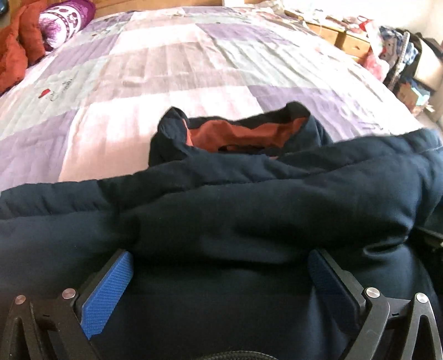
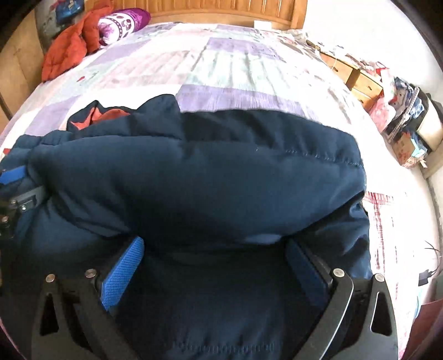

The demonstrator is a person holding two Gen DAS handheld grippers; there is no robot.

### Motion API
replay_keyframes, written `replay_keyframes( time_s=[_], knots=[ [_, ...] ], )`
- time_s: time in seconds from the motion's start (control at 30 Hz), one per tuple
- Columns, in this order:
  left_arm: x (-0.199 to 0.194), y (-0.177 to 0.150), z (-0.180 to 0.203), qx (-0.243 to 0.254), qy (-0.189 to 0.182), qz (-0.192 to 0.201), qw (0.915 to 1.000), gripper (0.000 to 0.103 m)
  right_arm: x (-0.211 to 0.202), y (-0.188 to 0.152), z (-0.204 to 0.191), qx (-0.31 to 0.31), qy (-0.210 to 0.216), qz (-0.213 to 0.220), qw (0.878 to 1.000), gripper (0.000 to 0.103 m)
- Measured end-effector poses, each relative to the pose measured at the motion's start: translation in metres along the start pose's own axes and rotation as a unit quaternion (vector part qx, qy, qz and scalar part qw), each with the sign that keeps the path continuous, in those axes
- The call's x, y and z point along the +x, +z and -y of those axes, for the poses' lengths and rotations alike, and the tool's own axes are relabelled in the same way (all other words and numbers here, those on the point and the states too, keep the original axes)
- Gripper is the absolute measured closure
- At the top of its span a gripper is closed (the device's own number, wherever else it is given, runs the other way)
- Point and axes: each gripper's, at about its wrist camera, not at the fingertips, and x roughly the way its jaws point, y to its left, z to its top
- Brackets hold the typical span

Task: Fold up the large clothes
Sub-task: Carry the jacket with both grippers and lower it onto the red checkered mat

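Navy padding is filling both tongs: left gripper (image 1: 218,265) and right gripper (image 2: 214,254) are each standing wide around the jacket (image 2: 193,171), which is bunching mid-fold near the bed's (image 1: 193,69) foot edge. Next, I'd say, they're needing to clamp and carry it toward the collar (image 1: 235,130).

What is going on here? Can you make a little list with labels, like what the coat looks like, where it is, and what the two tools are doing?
garment: dark navy padded jacket, rust-orange lining showing at the collar
place: on a bed with a purple and pink patchwork quilt
left tool: blue pads wide apart, jacket fabric bunched between them
right tool: also wide apart, fabric between its pads
far corner: orange garment and a purple patterned pillow
beside bed: wooden drawers
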Motion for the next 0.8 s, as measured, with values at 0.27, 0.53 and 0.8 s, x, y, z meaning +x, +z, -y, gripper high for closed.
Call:
replay_keyframes(
  time_s=[0.27,0.53,0.8],
  knots=[
    [-0.044,-0.025,-0.002,-0.031,0.008,0.001,0.9995,0.000,0.010,0.008,0.007,0.018,-0.019,-0.002,1.000,0.000],
    [-0.053,-0.037,-0.008,-0.050,0.038,-0.018,0.9978,0.000,0.004,0.009,0.010,0.045,-0.026,0.007,0.999,0.000],
    [-0.059,-0.043,0.000,-0.038,0.035,-0.017,0.9985,0.000,-0.049,-0.013,-0.006,0.036,-0.040,0.046,0.997,0.001]
  ],
)
